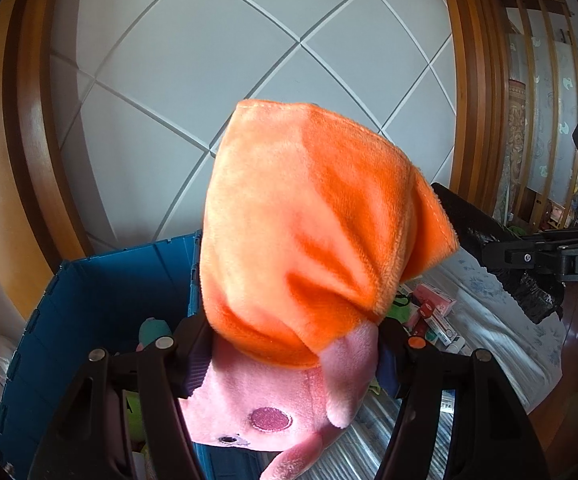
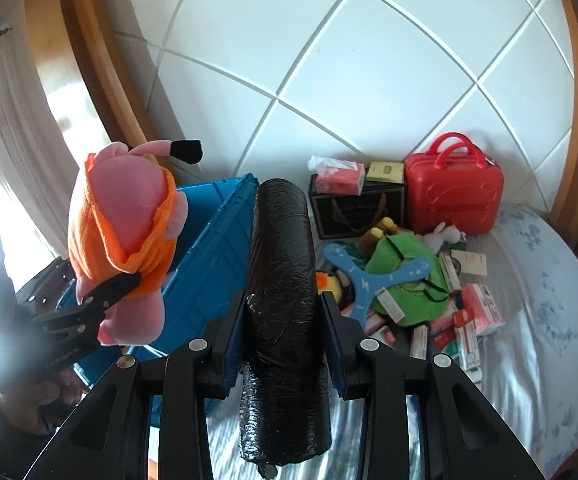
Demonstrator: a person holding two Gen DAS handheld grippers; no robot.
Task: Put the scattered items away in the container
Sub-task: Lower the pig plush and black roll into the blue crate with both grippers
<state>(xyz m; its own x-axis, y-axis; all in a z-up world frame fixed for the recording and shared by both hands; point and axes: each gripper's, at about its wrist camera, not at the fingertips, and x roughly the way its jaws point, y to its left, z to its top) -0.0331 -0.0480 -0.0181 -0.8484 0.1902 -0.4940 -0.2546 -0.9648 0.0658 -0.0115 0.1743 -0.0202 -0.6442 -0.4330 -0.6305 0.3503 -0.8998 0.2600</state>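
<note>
My left gripper (image 1: 293,344) is shut on a pink plush pig in an orange dress (image 1: 309,216) and holds it upside down in the air beside the blue crate (image 1: 101,292). The pig also shows in the right wrist view (image 2: 125,232), above the crate's left side. My right gripper (image 2: 283,320) is shut on a black wrapped roll (image 2: 281,280), held above the bed next to the blue crate (image 2: 209,264). The roll shows in the left wrist view (image 1: 489,240) at the right.
A pile lies on the bed: green cloth (image 2: 405,276), blue boomerang toy (image 2: 369,280), several pink and white boxes (image 2: 477,312), a yellow plush (image 2: 329,284). A red case (image 2: 453,192), a black gift bag (image 2: 353,208) and a tissue pack (image 2: 337,176) stand against the padded headboard (image 2: 369,60).
</note>
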